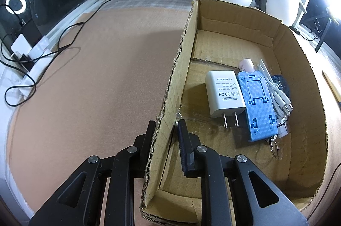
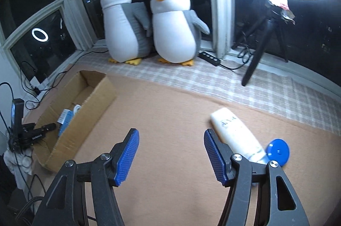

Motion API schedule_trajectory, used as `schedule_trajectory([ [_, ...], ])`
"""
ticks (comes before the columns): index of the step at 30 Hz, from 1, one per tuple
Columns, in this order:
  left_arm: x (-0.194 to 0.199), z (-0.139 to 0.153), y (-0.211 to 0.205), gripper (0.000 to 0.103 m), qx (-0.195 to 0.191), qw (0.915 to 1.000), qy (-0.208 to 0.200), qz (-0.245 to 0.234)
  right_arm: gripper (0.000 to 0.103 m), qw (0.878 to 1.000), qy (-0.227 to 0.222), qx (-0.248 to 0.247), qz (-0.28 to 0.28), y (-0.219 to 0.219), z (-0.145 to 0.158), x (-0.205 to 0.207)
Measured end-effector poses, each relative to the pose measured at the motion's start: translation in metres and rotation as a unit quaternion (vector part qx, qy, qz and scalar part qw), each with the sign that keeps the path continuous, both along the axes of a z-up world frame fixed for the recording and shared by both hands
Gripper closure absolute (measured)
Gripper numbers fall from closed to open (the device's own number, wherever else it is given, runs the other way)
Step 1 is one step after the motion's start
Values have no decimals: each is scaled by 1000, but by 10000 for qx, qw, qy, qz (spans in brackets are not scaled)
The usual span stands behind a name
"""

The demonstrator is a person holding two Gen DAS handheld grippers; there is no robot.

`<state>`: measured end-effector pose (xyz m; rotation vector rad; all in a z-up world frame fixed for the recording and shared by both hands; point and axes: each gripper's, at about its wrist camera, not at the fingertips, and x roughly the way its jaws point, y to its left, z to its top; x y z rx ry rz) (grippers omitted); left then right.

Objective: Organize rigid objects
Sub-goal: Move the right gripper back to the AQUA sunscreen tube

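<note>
Dark windows back a tan worktop (image 2: pixel 170 119). My left hand-held gripper (image 1: pixel 165 125) clamps the cardboard box (image 1: pixel 302 68) wall, steadying it; adapter (image 1: pixel 223 93) and blue stand (image 1: pixel 259 104) lie inside. My right hand-held gripper (image 2: pixel 171 149) hangs released beside the white bottle (image 2: pixel 234 132), likely next

Your open brown cardboard box (image 1: pixel 302 68) holds a white wall adapter (image 1: pixel 223 96) lying flat, prongs toward you, touching a blue patterned folding stand (image 1: pixel 259 104). White tube (image 2: pixel 236 135) and blue round disc (image 2: pixel 278 151) lie outside on the mat.
</note>
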<state>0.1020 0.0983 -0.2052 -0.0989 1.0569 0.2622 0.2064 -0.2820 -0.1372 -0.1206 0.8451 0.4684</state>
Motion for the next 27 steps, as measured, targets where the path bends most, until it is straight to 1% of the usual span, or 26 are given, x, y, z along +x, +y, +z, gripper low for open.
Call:
schedule_trajectory([
  [2,1,0,-1,85,40,10000,13,12,43,10000,4,-37,5,-11,-3,5],
  [5,1,0,-2,85,67,10000,28,32,39,9998,-30,-180,-17,-26,-9,12],
  [11,2,1,-5,85,145,9998,81,74,38,9993,6,-361,40,-51,-25,33],
  [12,2,1,-5,85,155,9998,86,76,38,9991,-51,-420,32,-54,-28,35],
  [16,2,2,-6,84,161,9998,98,101,38,9995,41,-305,79,-67,-35,45],
  [23,3,2,-9,83,259,9995,144,122,38,9992,121,-261,291,-67,-44,54],
  [25,4,2,-10,83,284,9994,159,122,37,9988,174,-317,341,-64,-49,57],
  [27,4,2,-11,83,302,9993,173,127,37,9983,131,-460,347,-63,-54,59],
])
